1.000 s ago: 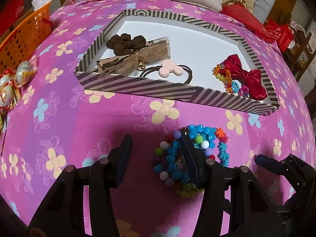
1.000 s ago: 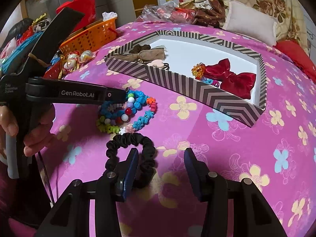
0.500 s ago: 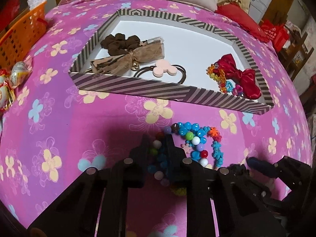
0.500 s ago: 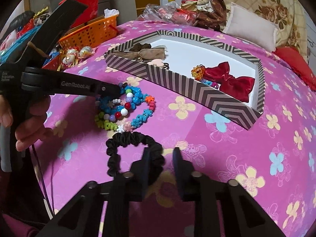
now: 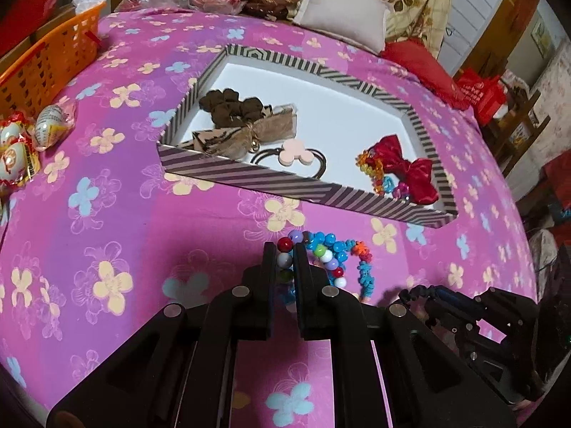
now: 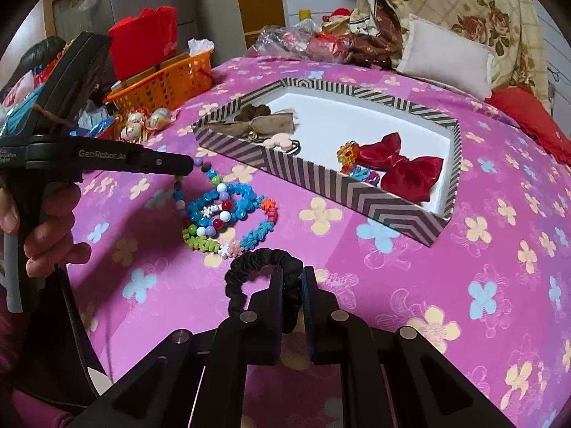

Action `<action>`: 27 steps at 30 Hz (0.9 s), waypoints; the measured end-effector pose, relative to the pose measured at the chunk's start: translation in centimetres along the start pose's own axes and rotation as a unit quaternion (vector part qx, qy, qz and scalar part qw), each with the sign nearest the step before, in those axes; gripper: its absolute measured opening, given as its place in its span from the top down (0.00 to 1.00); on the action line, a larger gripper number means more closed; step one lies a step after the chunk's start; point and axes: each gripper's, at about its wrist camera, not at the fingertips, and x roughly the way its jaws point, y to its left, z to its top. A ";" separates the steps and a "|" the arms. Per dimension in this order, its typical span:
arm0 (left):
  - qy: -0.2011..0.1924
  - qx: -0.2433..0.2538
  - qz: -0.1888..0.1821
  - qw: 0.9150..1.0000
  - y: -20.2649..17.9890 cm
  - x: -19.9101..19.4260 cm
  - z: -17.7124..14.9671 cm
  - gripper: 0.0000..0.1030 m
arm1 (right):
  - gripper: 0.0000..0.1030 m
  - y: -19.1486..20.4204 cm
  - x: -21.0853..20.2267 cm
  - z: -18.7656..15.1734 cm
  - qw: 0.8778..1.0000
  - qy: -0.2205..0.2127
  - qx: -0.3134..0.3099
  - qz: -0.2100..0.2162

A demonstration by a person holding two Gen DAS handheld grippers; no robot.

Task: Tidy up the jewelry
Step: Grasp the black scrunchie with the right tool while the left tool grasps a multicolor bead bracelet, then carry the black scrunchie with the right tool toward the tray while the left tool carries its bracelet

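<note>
My left gripper (image 5: pixel 285 249) is shut on a multicoloured bead bracelet (image 5: pixel 284 259) and lifts one strand off the pink floral cloth. In the right wrist view the left gripper (image 6: pixel 191 164) holds that strand (image 6: pixel 210 174) above the heap of bead bracelets (image 6: pixel 228 214). My right gripper (image 6: pixel 292 274) is shut on a black scrunchie (image 6: pixel 257 264) lying just in front of the heap. The striped box (image 5: pixel 249 174) holds a brown bow, a pink clip with hair ties and a red bow (image 5: pixel 407 167).
An orange basket (image 5: pixel 46 60) and wrapped eggs (image 5: pixel 21 142) sit at the left edge. Pillows and bags crowd the far side behind the box. The striped box (image 6: pixel 357 196) stands right behind the bracelet heap.
Both grippers closed: the left on the bead bracelet strand and raised it, the right on the black scrunchie.
</note>
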 end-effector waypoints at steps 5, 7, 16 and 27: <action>-0.016 -0.007 -0.009 1.000 0.2 -1.4 0.1 0.92 | 0.91 -0.2 -0.6 0.2 1.000 -0.009 0.006 0.005; -0.023 -0.008 -0.012 1.000 0.2 -1.9 0.1 0.92 | 0.91 -0.3 -0.9 0.3 1.000 -0.014 0.009 0.007; -0.050 -0.017 -0.025 0.998 0.6 -3.9 0.3 0.92 | 0.91 -0.8 -1.8 0.7 0.999 -0.027 0.023 0.011; -0.065 -0.022 -0.031 0.997 0.9 -5.1 0.3 0.92 | 0.91 -1.4 -2.6 1.1 0.999 -0.040 0.034 0.013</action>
